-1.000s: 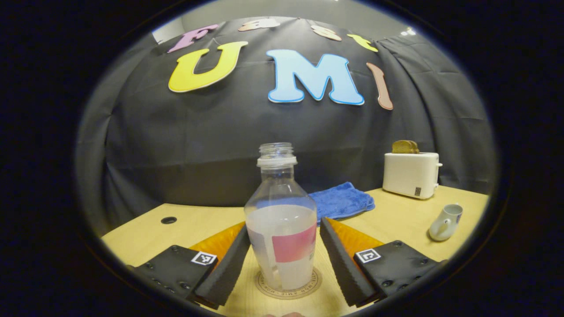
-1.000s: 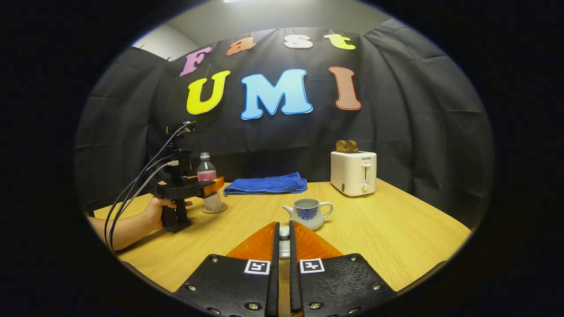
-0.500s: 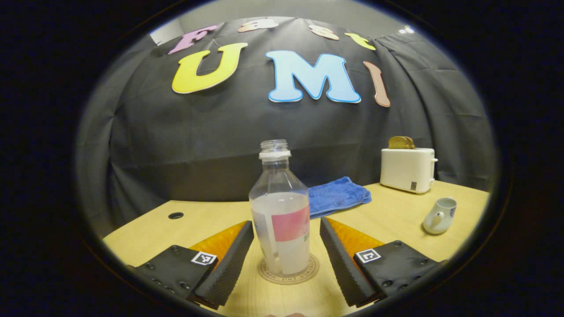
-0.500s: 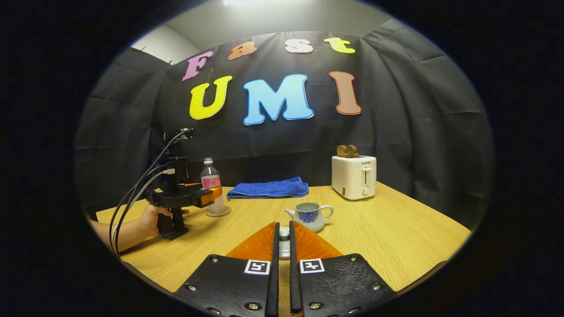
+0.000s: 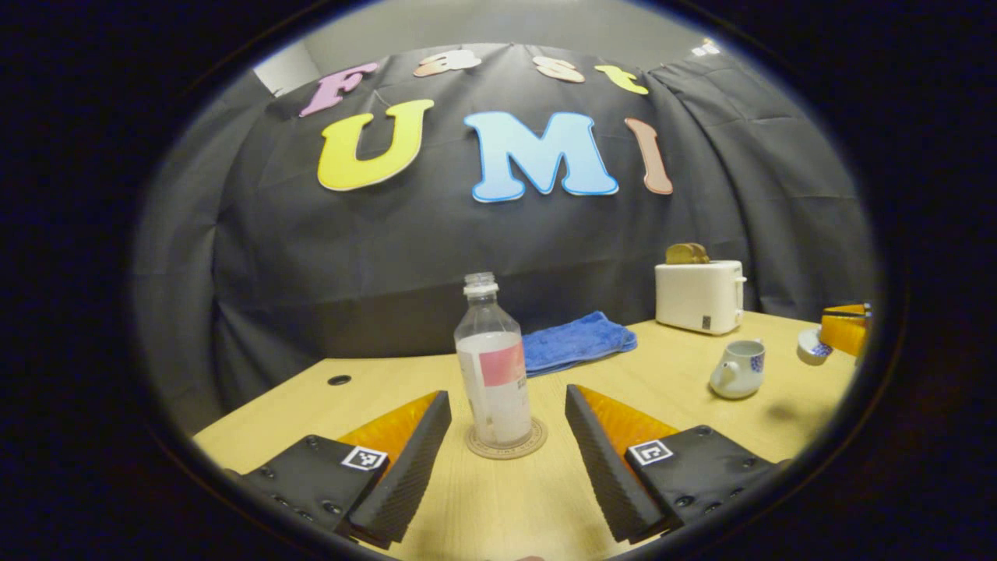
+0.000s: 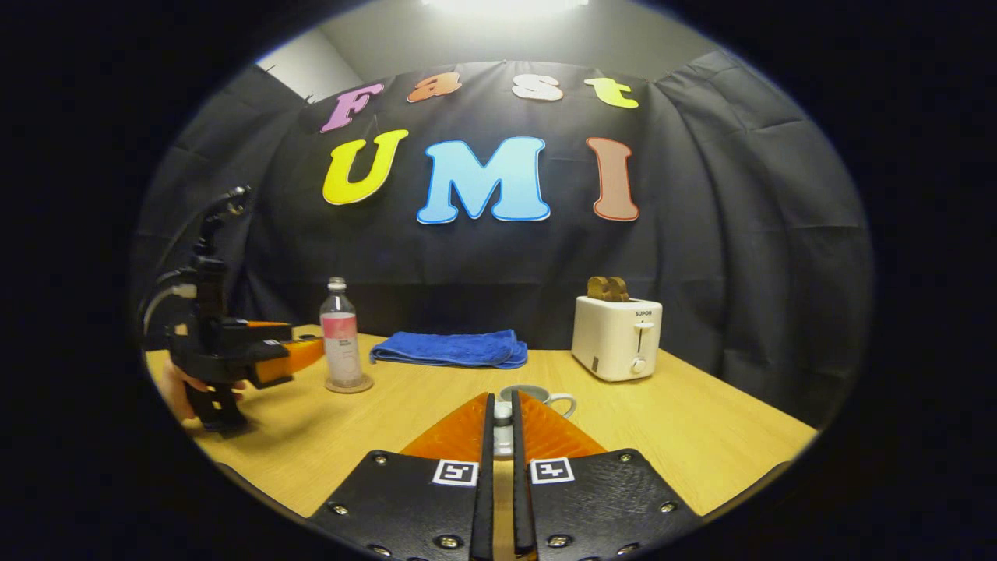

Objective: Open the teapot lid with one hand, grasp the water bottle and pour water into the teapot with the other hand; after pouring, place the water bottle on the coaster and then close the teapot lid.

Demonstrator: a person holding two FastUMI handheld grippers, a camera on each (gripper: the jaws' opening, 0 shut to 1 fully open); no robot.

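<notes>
Clear plastic water bottle (image 5: 497, 372) now parked on round coaster (image 5: 506, 446); left gripper (image 5: 506, 460) backed off, fingers apart. Right gripper (image 6: 498, 436) clamped on white lid (image 6: 502, 411), closing teapot (image 5: 737, 368) next.

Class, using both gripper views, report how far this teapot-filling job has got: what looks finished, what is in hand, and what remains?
Done: the water bottle stands upright on the coaster, and the left gripper is open, short of it. The teapot stands lidless; whether it holds water cannot be told. In hand: the right gripper is shut on the lid, near the teapot. Left: set the lid on the teapot and let go.
</notes>
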